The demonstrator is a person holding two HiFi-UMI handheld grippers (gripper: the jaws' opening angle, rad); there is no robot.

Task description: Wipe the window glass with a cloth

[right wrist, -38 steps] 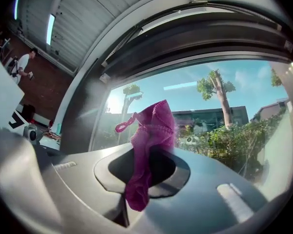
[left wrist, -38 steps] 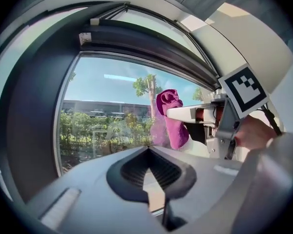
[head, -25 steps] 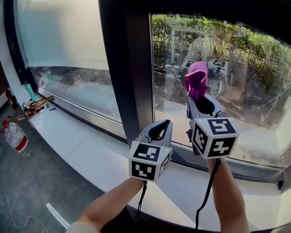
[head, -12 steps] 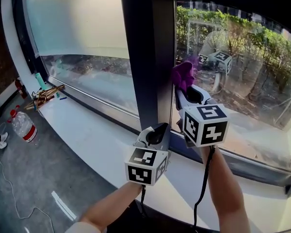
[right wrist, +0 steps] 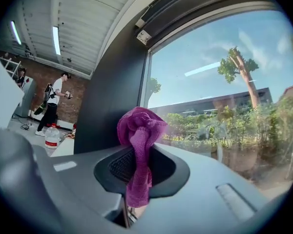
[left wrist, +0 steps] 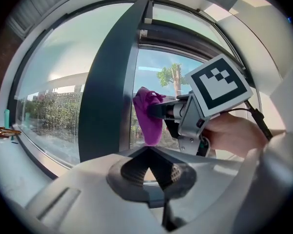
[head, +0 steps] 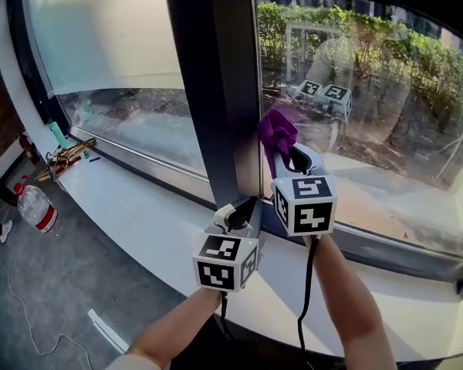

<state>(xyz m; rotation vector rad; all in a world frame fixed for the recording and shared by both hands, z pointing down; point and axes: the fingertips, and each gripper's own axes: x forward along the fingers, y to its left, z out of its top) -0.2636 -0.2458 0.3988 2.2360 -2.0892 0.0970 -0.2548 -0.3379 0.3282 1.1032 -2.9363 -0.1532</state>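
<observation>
The right hand-held gripper (head: 282, 151) is clenched on a purple cloth (head: 275, 132). The cloth is bunched up at the window glass (head: 370, 91), just beside the dark frame post (head: 212, 75). I can't tell whether the wad actually presses the pane. The cloth's tail drops out of sight into the gripper's throat. The left hand-held gripper (left wrist: 147, 150) hangs lower, over the white sill (head: 131, 214), its jaws closed on nothing. Reflections muddle the glass.
</observation>
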